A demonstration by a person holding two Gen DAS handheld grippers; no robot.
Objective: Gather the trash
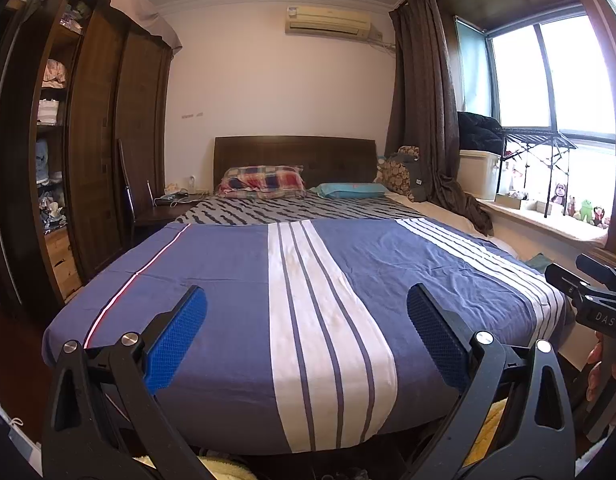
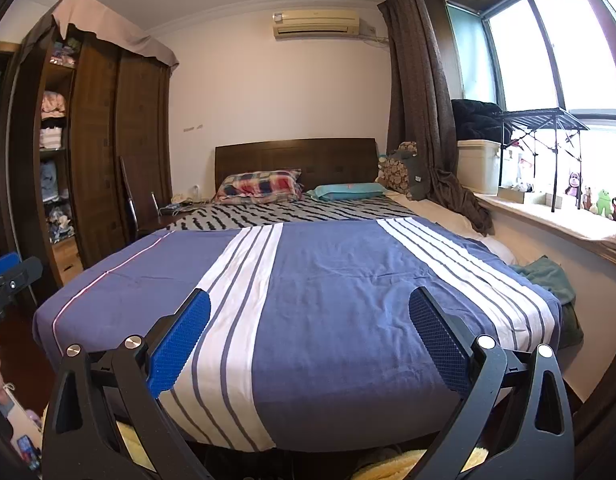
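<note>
Left gripper (image 1: 306,336): jaws spread wide, nothing between the blue pads (image 1: 176,340). Right gripper (image 2: 308,336): same, released and empty. Both hang over the foot end of the bed (image 1: 236,280), pointed toward the headboard (image 1: 294,156)

No trash is identifiable in either view. The blue striped cover (image 2: 340,300) is bare: wrinkles only, no wrappers or paper on it. Candidates, all guesses:
- small clutter on the nightstand (image 1: 176,196), left of the headboard; too small to tell trash from cables and belongings
- green cloth (image 2: 548,276) off the bed's right edge, near the foot; reads as fabric, not trash
- windowsill (image 2: 548,216) to the right of the bed holds toys and boxes, not obvious trash

Handling, judged without a target: bedroom trash is probably tissue, paper or wrappers, so light, soft, crushable and not fragile. A pinch on a raised fold or edge should hold; the textured pads should grip film well enough. On the soft cover, pressing down risks snagging the sheet along with the item

View differences:
- left wrist view shows the right gripper's black body at its right edge, with fingers of the hand (image 1: 596,364) under it
- right wrist view shows the left gripper's tip at its left edge, and much more of the green cloth
- right wrist view also catches something pale and a bit of colour at its lower left corner, below the foot of the bed; cannot tell what
</note>
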